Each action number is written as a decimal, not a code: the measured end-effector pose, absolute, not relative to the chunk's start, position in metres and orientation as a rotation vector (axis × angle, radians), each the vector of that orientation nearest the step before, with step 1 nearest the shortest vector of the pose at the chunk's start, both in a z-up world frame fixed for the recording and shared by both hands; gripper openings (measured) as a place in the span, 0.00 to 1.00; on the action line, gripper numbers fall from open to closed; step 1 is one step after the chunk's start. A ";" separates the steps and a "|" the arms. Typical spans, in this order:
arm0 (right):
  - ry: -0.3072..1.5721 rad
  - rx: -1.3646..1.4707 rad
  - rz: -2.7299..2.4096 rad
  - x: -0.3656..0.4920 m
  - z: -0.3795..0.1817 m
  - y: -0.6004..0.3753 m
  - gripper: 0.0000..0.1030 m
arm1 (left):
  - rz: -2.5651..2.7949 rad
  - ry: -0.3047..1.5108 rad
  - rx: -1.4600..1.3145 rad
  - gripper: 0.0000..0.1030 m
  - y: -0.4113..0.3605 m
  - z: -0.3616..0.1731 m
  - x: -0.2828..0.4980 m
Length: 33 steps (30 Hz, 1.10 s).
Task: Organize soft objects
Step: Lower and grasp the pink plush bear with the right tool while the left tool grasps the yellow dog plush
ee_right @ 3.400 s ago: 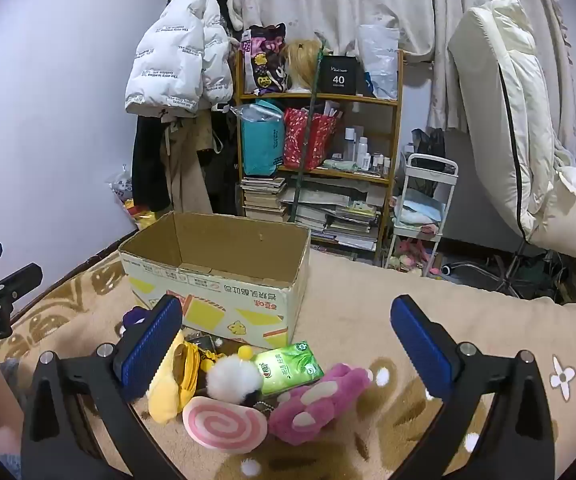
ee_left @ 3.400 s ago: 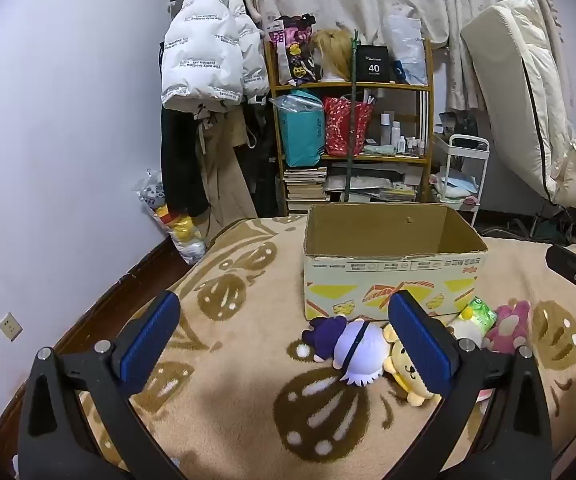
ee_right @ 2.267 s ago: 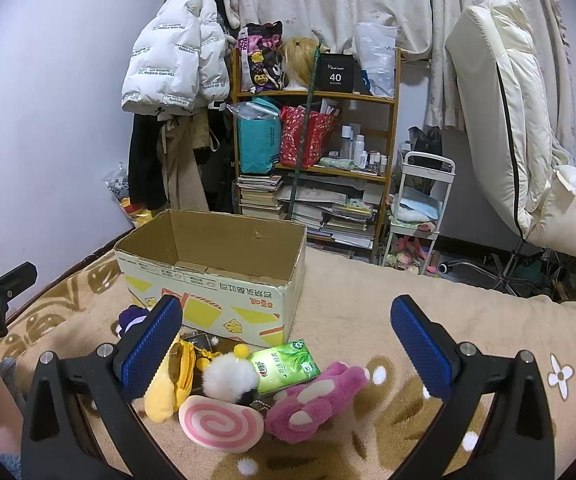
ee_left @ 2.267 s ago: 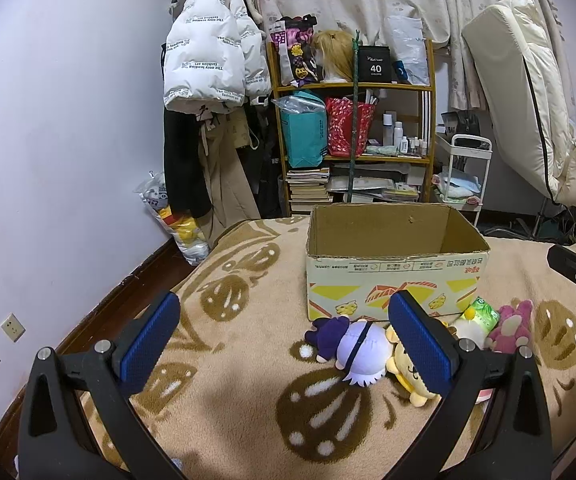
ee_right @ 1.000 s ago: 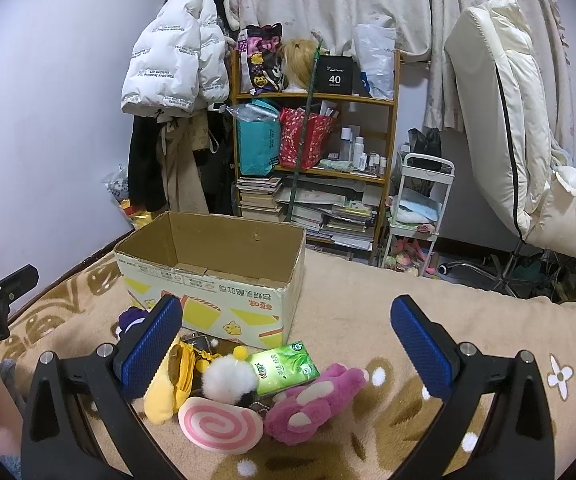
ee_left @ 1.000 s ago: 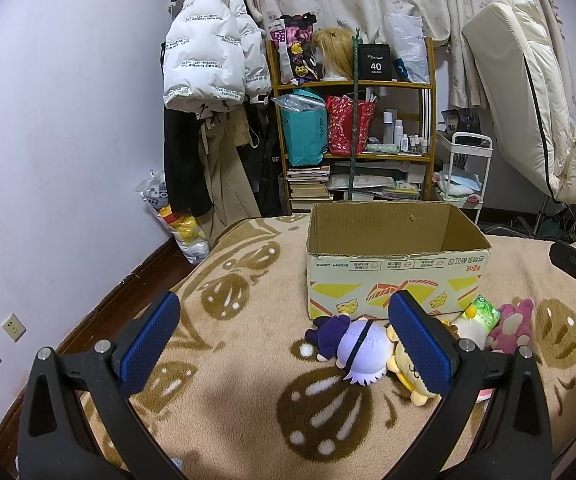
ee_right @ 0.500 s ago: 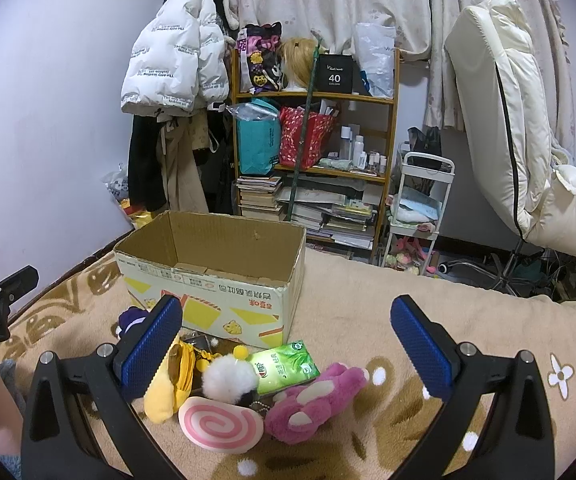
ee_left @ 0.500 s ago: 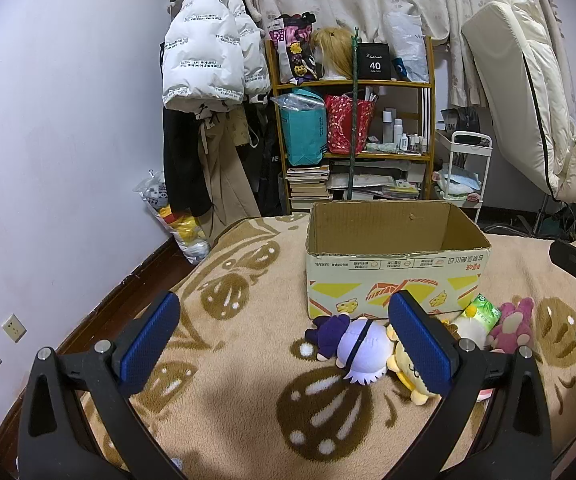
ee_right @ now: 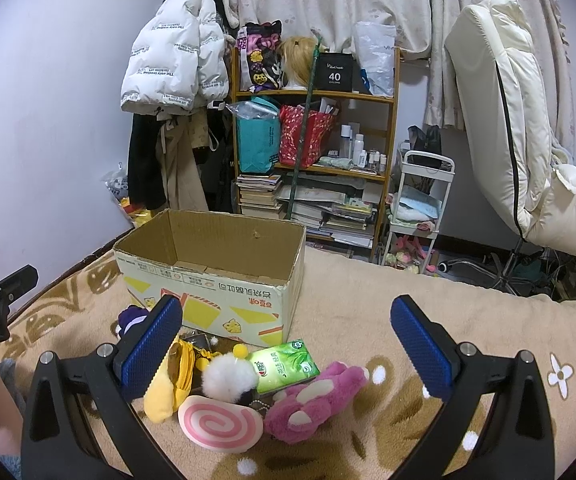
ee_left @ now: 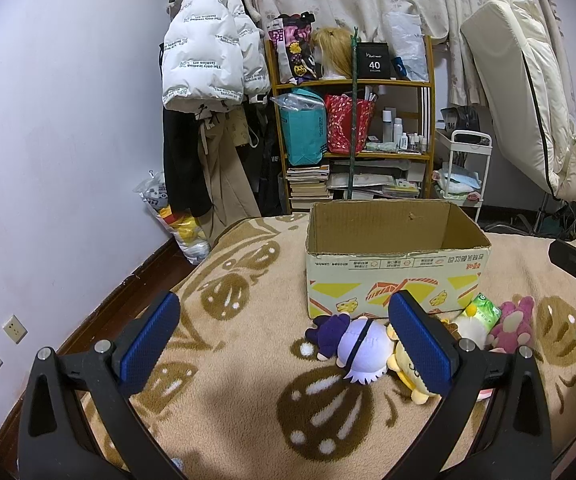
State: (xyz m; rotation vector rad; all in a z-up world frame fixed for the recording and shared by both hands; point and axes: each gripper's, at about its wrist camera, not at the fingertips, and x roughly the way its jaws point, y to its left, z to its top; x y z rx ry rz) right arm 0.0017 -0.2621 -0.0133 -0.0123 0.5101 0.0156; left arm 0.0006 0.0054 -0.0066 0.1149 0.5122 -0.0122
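Note:
An open cardboard box (ee_left: 396,276) (ee_right: 212,284) stands empty on the beige blanket. In front of it lie soft toys: a purple and white doll (ee_left: 358,344), a yellow plush (ee_right: 168,384), a pink swirl cushion (ee_right: 218,420), a white pompom (ee_right: 228,378), a pink bear (ee_right: 314,402) (ee_left: 514,322) and a green tissue pack (ee_right: 284,364). My left gripper (ee_left: 284,344) is open and empty, above the blanket left of the toys. My right gripper (ee_right: 286,344) is open and empty, above the toy pile.
A cluttered wooden shelf (ee_right: 316,140) with bags and books stands behind the box. A white jacket (ee_left: 208,48) hangs at the left. A cream chair (ee_right: 508,120) and a small white cart (ee_right: 420,204) stand at the right.
Both grippers have drifted only slightly. Nothing was picked up or moved.

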 end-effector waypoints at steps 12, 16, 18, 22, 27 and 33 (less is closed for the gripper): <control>0.652 0.079 0.003 0.022 -0.027 -0.281 1.00 | -0.010 0.578 0.088 1.00 -0.006 -0.003 0.014; 0.710 0.152 0.009 0.031 -0.034 -0.293 1.00 | -0.008 0.563 0.135 1.00 -0.020 0.003 0.019; 0.743 0.178 0.005 0.036 -0.038 -0.298 1.00 | -0.028 0.574 0.143 1.00 -0.029 0.003 0.022; 0.813 0.219 -0.003 0.046 -0.052 -0.306 1.00 | -0.075 0.611 0.154 1.00 -0.048 -0.003 0.033; 0.886 0.240 -0.015 0.058 -0.069 -0.308 1.00 | -0.141 0.659 0.170 1.00 -0.074 -0.022 0.042; 0.970 0.268 -0.034 0.068 -0.090 -0.313 1.00 | -0.218 0.716 0.171 1.00 -0.092 -0.051 0.049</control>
